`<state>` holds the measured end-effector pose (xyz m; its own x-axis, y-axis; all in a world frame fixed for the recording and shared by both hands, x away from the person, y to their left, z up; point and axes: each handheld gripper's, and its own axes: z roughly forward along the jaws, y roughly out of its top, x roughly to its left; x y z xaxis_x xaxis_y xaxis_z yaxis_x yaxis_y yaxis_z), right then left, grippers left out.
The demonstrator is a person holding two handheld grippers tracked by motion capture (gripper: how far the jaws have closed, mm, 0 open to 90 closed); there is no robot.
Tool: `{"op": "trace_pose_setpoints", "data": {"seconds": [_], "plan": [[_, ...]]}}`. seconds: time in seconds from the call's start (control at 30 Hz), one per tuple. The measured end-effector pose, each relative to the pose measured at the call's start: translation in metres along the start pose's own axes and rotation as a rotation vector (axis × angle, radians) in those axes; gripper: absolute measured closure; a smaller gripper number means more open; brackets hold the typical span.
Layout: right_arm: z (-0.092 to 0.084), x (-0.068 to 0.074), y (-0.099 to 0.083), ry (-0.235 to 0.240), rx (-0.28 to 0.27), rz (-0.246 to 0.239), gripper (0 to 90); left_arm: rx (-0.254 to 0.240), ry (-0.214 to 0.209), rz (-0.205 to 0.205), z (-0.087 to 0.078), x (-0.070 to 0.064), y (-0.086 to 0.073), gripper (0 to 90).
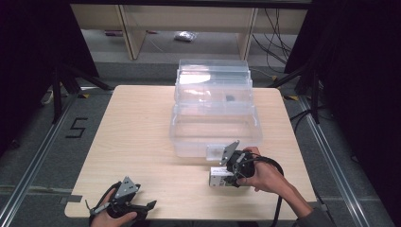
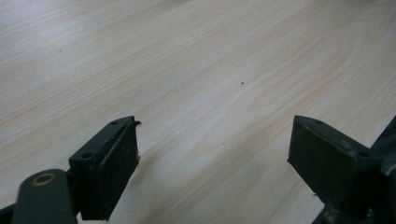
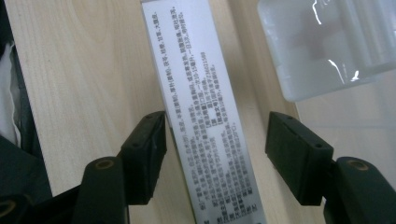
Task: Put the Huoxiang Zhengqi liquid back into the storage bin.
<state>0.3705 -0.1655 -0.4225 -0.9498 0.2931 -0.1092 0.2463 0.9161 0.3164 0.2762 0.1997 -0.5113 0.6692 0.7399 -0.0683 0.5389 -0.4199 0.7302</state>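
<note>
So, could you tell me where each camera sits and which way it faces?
High view: above the person's side, looking forward and down on the table; both hands show.
Left gripper view: on the left gripper, facing bare tabletop; open jaws.
Right gripper view: on the right gripper, jaws straddling the white box.
Shared: white box, clear bin.

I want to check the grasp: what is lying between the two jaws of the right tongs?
In the right gripper view, a white box with printed text lies on the table between the jaws of the right tongs. The pads do not press it yet.
</note>
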Motion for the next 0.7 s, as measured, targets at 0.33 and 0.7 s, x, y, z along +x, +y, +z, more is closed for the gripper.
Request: {"op": "trace_pose_setpoints", "data": {"seconds": [0.33,0.7], "plan": [[0.009,0.001,0.003,-0.009,0.076,-0.042,47.1,0.001,0.004,-0.006,0.000,0.000,0.000,15.4],[0.020,-0.003,0.006,0.028,0.148,-0.077,55.1,-0.001,0.003,-0.011,0.000,0.000,0.000,15.4]]}}
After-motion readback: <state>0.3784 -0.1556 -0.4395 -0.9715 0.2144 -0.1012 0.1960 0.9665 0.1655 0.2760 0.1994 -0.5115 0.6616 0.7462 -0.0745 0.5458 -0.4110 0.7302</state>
